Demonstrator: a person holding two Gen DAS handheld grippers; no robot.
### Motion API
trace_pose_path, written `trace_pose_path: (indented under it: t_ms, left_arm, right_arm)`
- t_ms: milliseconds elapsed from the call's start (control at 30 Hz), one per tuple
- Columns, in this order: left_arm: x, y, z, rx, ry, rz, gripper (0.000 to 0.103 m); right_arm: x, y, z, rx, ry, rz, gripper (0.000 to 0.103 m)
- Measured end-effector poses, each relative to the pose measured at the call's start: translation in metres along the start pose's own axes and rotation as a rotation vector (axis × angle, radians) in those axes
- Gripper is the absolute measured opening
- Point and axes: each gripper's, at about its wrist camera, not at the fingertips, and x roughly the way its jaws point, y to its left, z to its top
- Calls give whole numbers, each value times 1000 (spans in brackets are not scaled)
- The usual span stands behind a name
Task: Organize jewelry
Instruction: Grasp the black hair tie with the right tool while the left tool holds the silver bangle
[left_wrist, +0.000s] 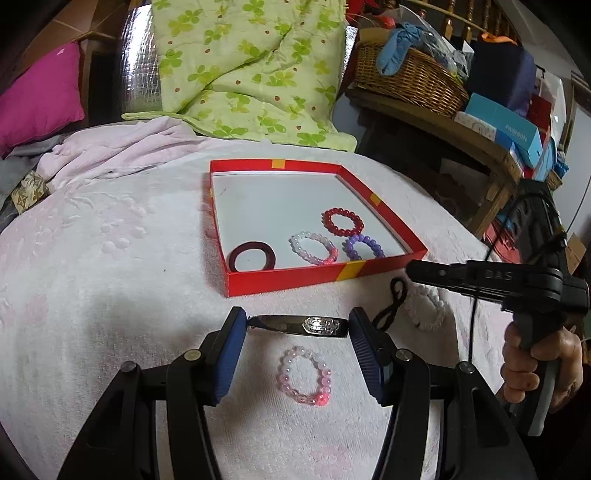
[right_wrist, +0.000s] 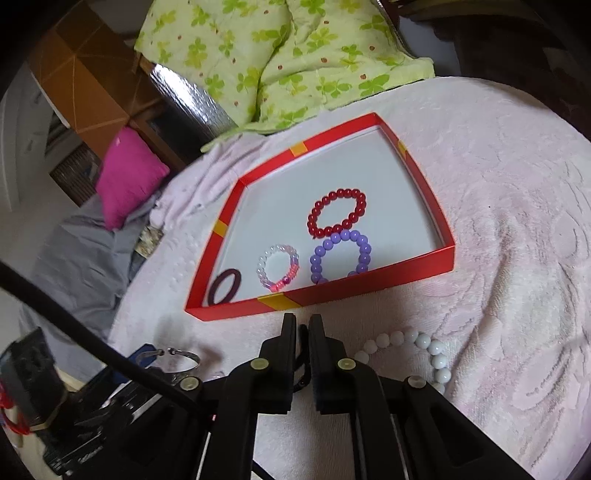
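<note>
A red tray (left_wrist: 295, 280) with yellow tape marks sits on a pale pink towel (left_wrist: 92, 258) spread over a rounded surface, and 4 pieces lie inside it: a dark ring (left_wrist: 252, 255) near the front left corner, a pink-white bracelet (left_wrist: 313, 248) beside it, a purple bracelet (left_wrist: 364, 246) against the front wall, and a red bracelet (left_wrist: 342, 220) just behind the purple one, the 2 touching in the right wrist view. The left gripper (left_wrist: 297, 326) is clamped on a silver bangle (left_wrist: 299, 325), its blue pads (left_wrist: 231, 354) pressing the bangle's 2 ends so it spans the gap between them, lifted above the towel in front of the tray. Under it on the towel lies a second pink bracelet (left_wrist: 306, 376), apart from the pads. The right gripper (right_wrist: 303, 328) is squeezed closed just in front of the tray's front wall, and a thin black cord (left_wrist: 391, 306) is pinched between its fingers; in the left wrist view the cord hangs below the gripper's tip in loops. A white bracelet (right_wrist: 417, 350) lies on the towel just right of the right gripper, near the cord. A hand (left_wrist: 535, 365) grips the right gripper's handle. Behind the tray are a green floral quilt (left_wrist: 251, 66), a magenta pillow (left_wrist: 37, 96) to the left, and a wicker basket (left_wrist: 410, 77) on a wooden shelf to the right.
</note>
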Motion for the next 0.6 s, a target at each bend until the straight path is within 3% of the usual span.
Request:
trace_pose_path:
  t_ms: [167,267,333,400,600]
  left_arm:
    - [-5,8,4,-25,-17,6,59]
    - [-8,13,5,-37,-26,19,59]
    - [-8,16,6,-50,-26,24,59]
    - [-8,18,7,-57,-27,24,59]
    - [-9,14,6,-33,-25,15,59]
  right_arm:
    - [-3,-4,0,55,11,66,8]
    - [4,-10,-3,136,77,116,13]
    - [8,-13,-6,174,106,133,36]
    - [12,-12,-8,183,107,114,50]
    - [25,-3,-5,164,80,39,50]
